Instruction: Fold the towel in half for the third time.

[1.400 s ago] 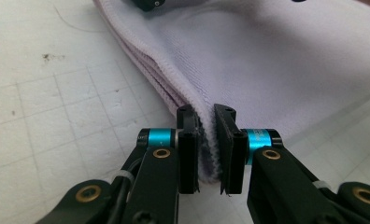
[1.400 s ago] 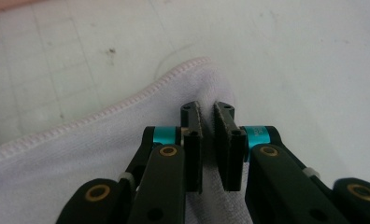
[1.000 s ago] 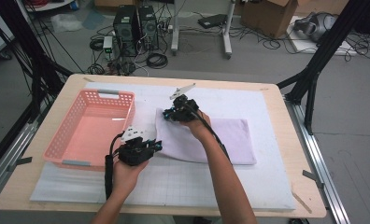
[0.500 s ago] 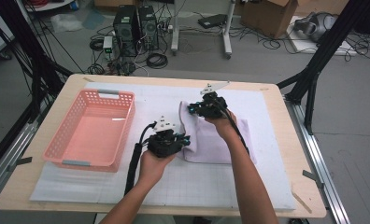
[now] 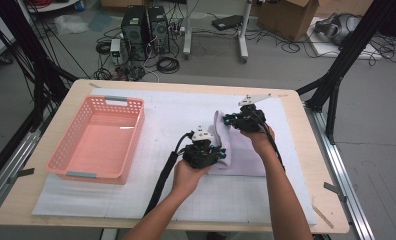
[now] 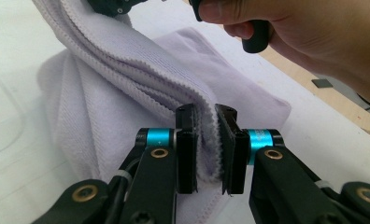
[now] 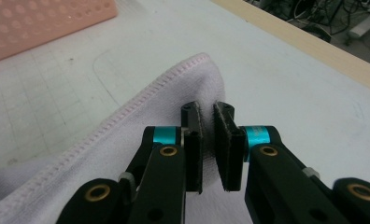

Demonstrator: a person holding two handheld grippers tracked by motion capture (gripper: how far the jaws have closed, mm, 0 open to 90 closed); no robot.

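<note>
Folding is the work in hand here: both grippers are pinching the same lavender towel (image 5: 241, 150) and carrying one side of it over the rest. Nearest the person's edge of the desk (image 5: 306, 125), the left gripper (image 5: 221, 155) is clamping the doubled hem; in the left gripper view its jaws are pressing together on a thick fold of terry (image 6: 204, 135), several layers bunching between the pads. That firm bite is likely what is keeping the stacked layers from sliding apart while the cloth is in the air.

A little farther in, the right gripper (image 5: 228, 120) is holding the other end of the lifted edge. In the right gripper view its jaws are nipping the towel (image 7: 127, 140) just behind the pink-stitched hem, a narrow gap showing between the pads with cloth in it. Gripping both ends of one edge is keeping that edge taut and straight, which I judge is what a square fold calls for.

The towel's lower layer is lying flat on the white gridded mat (image 5: 161, 115), right of the desk's middle, with the raised side standing up as a ridge between the two grippers.

Beyond and to the left, a pink plastic basket (image 5: 68, 150) is sitting near the left edge of the desk, well apart from the towel, probably waiting for the folded cloth.
</note>
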